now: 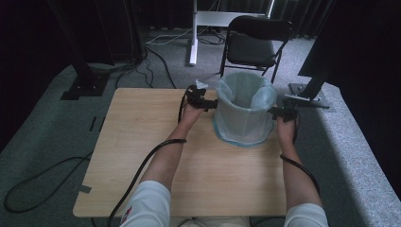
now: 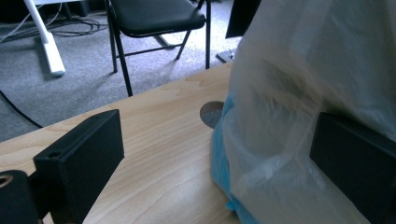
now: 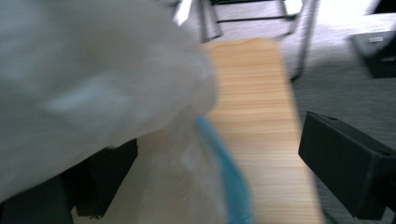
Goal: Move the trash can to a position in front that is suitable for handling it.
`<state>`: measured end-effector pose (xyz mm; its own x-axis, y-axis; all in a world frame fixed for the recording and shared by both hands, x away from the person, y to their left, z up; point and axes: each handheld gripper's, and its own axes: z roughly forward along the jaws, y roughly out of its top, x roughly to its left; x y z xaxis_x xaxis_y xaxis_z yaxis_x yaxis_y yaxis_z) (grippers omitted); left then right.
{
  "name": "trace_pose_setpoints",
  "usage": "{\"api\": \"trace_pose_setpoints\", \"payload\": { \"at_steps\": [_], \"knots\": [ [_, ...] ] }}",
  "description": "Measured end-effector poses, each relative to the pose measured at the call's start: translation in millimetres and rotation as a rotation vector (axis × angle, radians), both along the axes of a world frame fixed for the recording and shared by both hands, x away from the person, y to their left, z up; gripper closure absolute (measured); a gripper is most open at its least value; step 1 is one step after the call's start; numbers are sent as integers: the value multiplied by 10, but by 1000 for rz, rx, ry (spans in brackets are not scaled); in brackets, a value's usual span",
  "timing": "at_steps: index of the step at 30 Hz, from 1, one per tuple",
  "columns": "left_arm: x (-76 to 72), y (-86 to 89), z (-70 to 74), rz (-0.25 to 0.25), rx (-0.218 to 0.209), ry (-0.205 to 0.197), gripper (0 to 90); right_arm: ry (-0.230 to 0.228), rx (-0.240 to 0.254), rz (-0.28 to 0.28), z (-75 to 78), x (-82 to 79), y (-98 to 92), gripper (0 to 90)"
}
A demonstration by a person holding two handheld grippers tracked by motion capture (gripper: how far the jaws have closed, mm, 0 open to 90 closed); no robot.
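A blue bin (image 1: 243, 127) lined with a pale see-through bag (image 1: 246, 90) stands upright on the far right part of the wooden table (image 1: 142, 156). My left gripper (image 1: 208, 102) is at the bin's left side near the rim, and my right gripper (image 1: 276, 112) is at its right side. In the left gripper view the bag (image 2: 303, 70) hangs over the blue wall (image 2: 218, 163), and my left gripper (image 2: 215, 163) is open, its right jaw partly behind the film. My right gripper (image 3: 224, 172) is open too, with the bag (image 3: 84, 70) draped over its left jaw beside a blue edge (image 3: 229, 172).
A black folding chair (image 1: 255, 42) stands just beyond the table's far edge, with a white stand leg (image 1: 193, 33) to its left. Black stand bases sit on the carpet at far left (image 1: 85, 82) and at right (image 1: 307, 94). Cables cross the floor. The table's near half is bare wood.
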<state>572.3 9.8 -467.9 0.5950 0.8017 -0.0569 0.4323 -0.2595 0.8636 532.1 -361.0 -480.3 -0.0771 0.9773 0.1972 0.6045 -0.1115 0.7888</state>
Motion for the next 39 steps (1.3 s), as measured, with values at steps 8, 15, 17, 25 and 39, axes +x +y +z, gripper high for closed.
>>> {"api": "trace_pose_setpoints", "payload": {
  "at_steps": [8,15,17,25,39],
  "knots": [
    [-33,94,11,-14,15,-11,34,-12,19,78,-3,-8,55,147],
    [-118,248,30,-29,38,-27,35,-31,2,119,29,-24,175,154],
    [-151,317,34,-32,45,-30,35,-30,-7,135,36,-27,231,153],
    [-322,660,22,-22,37,-41,35,-33,-36,216,57,-75,522,154],
    [-606,1149,54,-2,79,-57,35,-54,13,278,83,-180,985,157]
  ]
}}
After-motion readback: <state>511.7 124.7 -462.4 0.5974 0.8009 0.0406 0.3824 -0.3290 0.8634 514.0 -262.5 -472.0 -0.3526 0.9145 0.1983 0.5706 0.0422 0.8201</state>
